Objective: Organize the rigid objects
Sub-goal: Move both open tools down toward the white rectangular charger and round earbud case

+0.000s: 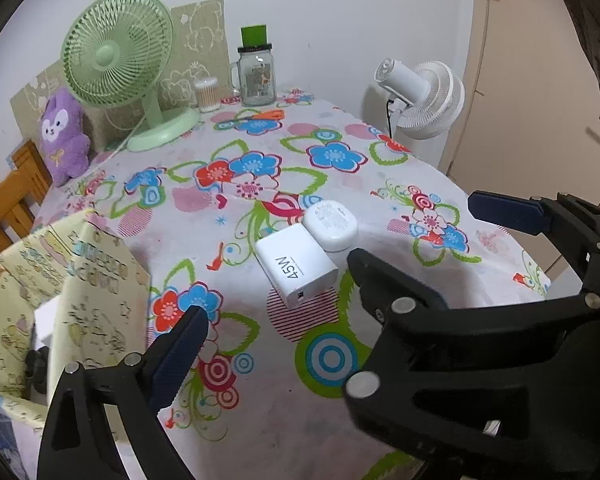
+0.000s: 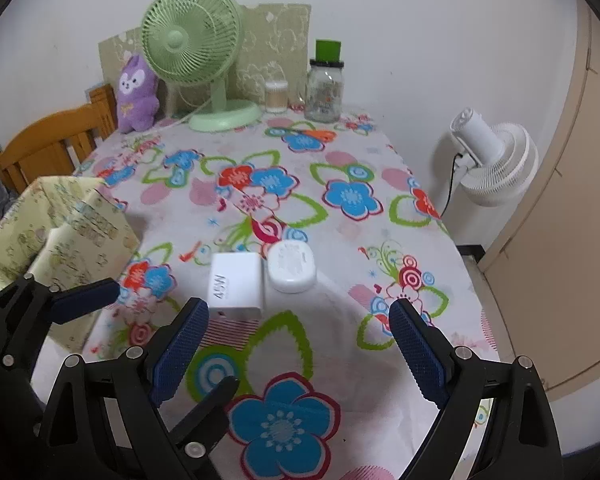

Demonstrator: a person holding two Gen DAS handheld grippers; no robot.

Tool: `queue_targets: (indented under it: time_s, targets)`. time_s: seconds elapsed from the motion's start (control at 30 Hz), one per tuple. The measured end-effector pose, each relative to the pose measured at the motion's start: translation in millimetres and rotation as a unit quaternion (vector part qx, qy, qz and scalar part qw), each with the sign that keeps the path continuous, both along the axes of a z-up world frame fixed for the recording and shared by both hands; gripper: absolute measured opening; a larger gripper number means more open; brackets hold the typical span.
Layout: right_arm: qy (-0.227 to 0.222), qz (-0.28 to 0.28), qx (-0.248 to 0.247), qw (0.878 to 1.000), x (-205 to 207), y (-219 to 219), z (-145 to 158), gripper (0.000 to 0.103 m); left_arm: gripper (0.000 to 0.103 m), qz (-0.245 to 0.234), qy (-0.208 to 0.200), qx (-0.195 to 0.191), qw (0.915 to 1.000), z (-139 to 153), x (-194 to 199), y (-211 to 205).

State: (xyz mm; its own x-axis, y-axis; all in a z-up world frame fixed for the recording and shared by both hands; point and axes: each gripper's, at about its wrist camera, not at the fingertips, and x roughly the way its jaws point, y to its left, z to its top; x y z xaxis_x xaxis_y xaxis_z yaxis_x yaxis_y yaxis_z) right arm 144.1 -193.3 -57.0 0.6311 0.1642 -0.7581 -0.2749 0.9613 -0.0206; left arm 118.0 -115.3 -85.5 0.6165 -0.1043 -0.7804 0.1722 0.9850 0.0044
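1. Your right gripper [image 2: 298, 354] hovers spread wide, its fingers holding nothing.
2. Your left gripper [image 2: 160, 338] seems equally parted, empty.
3. White charger [image 2: 235, 286] touches the white case [image 2: 292, 266] mid-worktop [image 2: 340, 360], beside the fabric box [image 2: 60, 232].

Bin [image 1: 72, 280] contents mostly hidden

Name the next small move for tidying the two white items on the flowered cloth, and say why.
Probably lower the right tongs forward onto the white 45W charger. Both tongs are open and hold nothing, and the charger lies just ahead of the right pair, touching the rounded white case. The yellow fabric bin stands open to the left, a likely place for it. The left tongs hover nearby.
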Motion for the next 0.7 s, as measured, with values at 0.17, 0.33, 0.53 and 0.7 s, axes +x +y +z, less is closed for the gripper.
queue_targets:
  time_s: [0.17, 0.33, 0.53, 0.7]
  targets:
    - [0.01, -0.005, 0.008, 1.0, 8, -7, -16, 0.093, 0.1, 0.011, 0.015, -0.007, 0.9998, -16, 12, 3]
    - [0.021, -0.016, 0.006, 1.0, 19, -14, -32, 0.093, 0.1, 0.013, 0.03, -0.007, 0.9994, -30, 25, 3]
    - [0.035, -0.025, 0.011, 0.999, 33, -20, -46, 0.093, 0.1, 0.019, 0.036, -0.005, 0.9992, -38, 37, 2]
    - [0.037, -0.028, 0.012, 0.999, 42, -24, -50, 0.093, 0.1, 0.031, 0.036, -0.013, 0.9988, -43, 47, 0]
